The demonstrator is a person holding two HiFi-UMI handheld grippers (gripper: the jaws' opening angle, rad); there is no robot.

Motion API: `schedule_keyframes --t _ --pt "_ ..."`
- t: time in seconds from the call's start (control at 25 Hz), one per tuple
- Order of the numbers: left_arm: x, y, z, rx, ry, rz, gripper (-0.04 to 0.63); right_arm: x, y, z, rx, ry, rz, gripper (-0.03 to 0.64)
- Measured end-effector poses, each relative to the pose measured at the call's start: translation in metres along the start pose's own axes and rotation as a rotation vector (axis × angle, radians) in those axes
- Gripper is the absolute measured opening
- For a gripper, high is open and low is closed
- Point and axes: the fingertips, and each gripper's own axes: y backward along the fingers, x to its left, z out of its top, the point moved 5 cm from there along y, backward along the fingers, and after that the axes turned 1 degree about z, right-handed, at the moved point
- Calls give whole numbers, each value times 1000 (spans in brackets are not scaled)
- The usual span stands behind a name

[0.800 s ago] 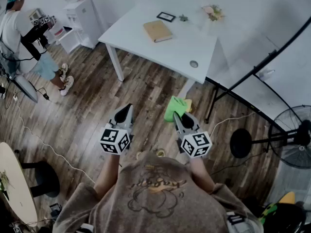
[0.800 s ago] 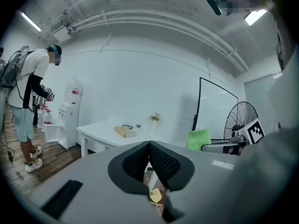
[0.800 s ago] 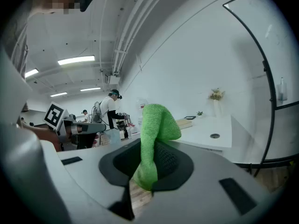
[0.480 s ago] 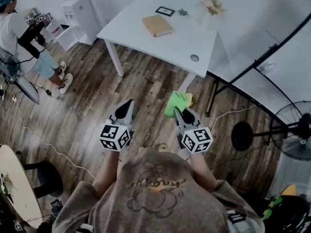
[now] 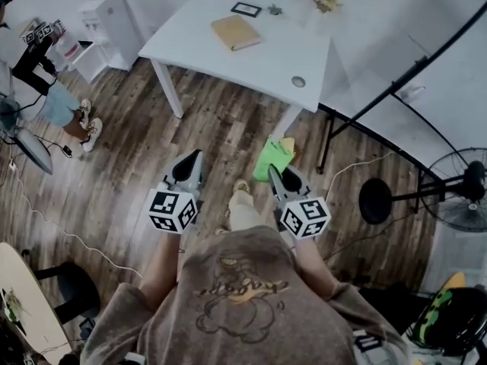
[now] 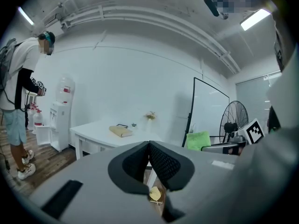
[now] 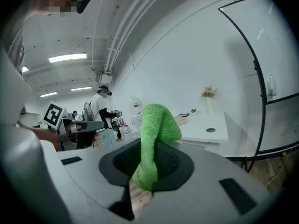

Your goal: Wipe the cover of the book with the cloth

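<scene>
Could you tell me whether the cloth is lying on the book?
No, the cloth is clamped in the right hand-held gripper, far from the book on the table.

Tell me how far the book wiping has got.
Done: the right gripper is shut on the green cloth. In hand: getting to the white table, which is well ahead. Left: all wiping; the tan book lies there untouched, and the left gripper is shut, empty.
</scene>
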Motion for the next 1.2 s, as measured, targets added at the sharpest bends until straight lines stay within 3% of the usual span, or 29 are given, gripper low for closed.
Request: schedule_keyframes --t 0.6,1.2 --pt "82 -82 17 5 4 7 5 -31 -131 20 1 3 37 71" --pt "161 -239 77 -9 37 30 3 -115 -284 104 37 18 84 72"
